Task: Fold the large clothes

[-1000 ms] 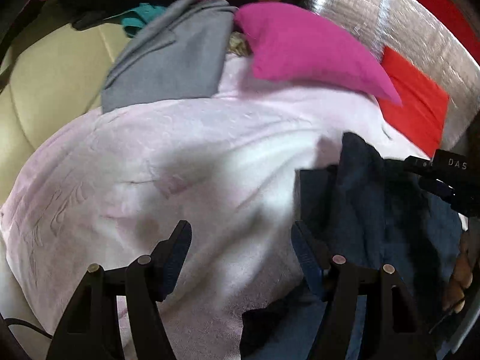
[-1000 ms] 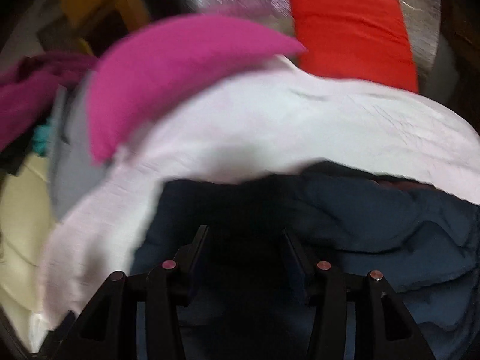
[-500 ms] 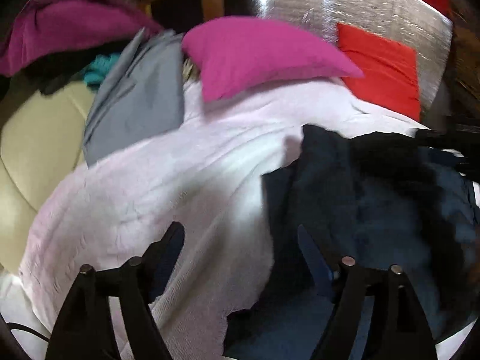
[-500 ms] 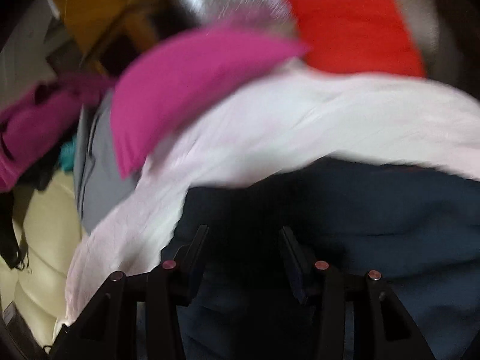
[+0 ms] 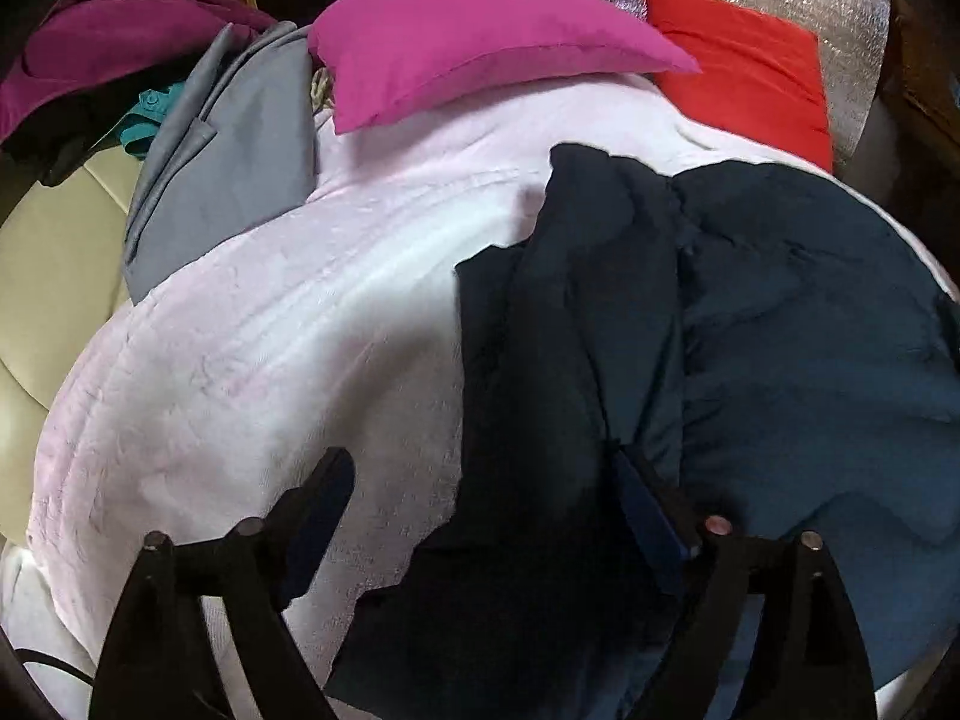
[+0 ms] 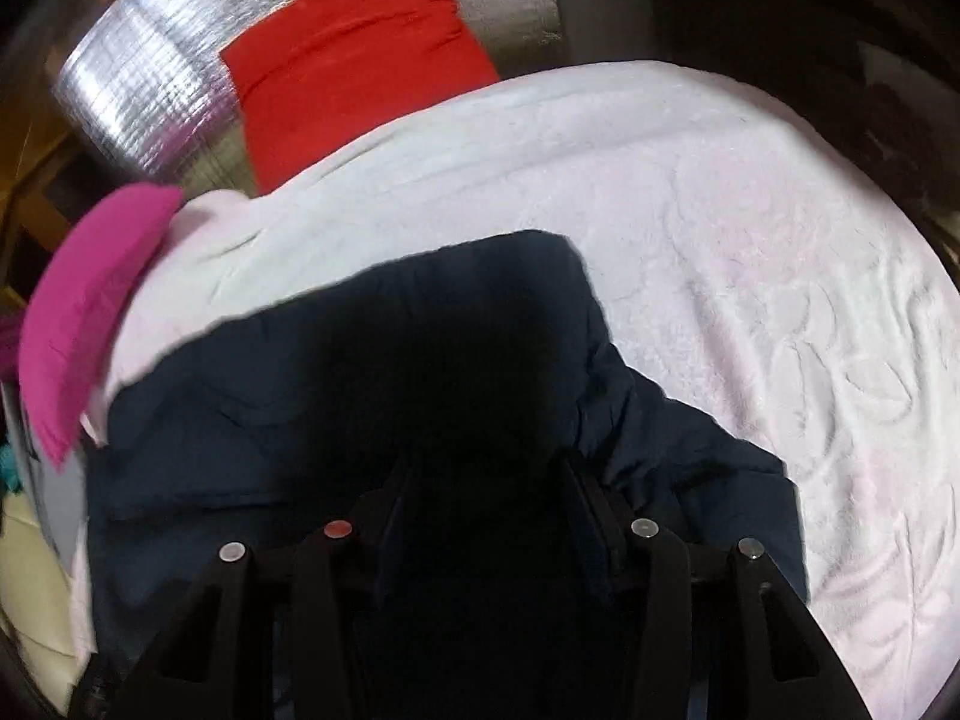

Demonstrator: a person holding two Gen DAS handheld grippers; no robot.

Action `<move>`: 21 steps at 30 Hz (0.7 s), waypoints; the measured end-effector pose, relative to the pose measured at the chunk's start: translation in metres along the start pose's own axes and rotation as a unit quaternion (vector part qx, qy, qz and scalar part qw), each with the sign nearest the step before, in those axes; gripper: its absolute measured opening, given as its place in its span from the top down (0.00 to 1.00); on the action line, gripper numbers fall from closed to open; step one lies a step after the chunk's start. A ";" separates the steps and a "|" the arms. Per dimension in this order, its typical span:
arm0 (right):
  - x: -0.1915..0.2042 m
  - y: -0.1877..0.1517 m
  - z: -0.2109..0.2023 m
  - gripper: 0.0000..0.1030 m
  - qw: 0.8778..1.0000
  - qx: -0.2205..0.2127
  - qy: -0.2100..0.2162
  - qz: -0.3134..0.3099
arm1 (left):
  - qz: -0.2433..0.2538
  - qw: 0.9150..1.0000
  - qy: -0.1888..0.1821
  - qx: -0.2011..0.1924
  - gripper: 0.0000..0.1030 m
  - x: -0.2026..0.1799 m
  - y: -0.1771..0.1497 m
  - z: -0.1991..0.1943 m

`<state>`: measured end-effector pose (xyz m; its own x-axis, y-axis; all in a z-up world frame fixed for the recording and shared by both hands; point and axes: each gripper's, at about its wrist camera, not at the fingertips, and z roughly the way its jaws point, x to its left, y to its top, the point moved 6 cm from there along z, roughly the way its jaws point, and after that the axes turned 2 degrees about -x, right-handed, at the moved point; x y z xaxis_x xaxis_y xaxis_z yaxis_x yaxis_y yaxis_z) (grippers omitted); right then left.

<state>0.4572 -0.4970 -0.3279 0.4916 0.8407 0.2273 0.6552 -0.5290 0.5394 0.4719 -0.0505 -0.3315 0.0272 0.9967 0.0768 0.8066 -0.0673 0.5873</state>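
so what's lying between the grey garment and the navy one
Only bare pink blanket lies between the grey garment and the navy garment. The left wrist view shows it; the right wrist view barely shows the grey one.

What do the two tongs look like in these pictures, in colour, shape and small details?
Both are black two-finger tools. The left tongs have angular, strut-like black arms with round metal pins on top, and dark blue pads line the inner faces of the fingers. The right tongs have the same black frame; three of their pins are silver and one looks reddish. No sleeves or markings are visible.
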 end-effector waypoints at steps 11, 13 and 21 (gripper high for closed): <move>-0.038 -0.075 -0.147 0.23 0.992 -0.060 0.106 -0.018 | -0.020 0.998 -0.033 -0.040 0.10 0.019 -0.017 -0.050; -0.066 -0.094 -0.159 0.15 0.991 -0.059 0.116 0.019 | -0.043 0.996 -0.056 -0.046 0.10 0.031 -0.021 -0.057; -0.120 -0.101 -0.106 0.14 0.973 -0.013 0.180 0.144 | -0.175 0.971 -0.160 0.019 0.10 0.056 -0.035 -0.025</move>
<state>0.2713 -0.5320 -0.3237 0.4176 0.6468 0.6382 0.5031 -0.7494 0.4304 0.4302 0.0068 -0.3275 -0.0756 0.9215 -0.3808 0.8207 0.2745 0.5012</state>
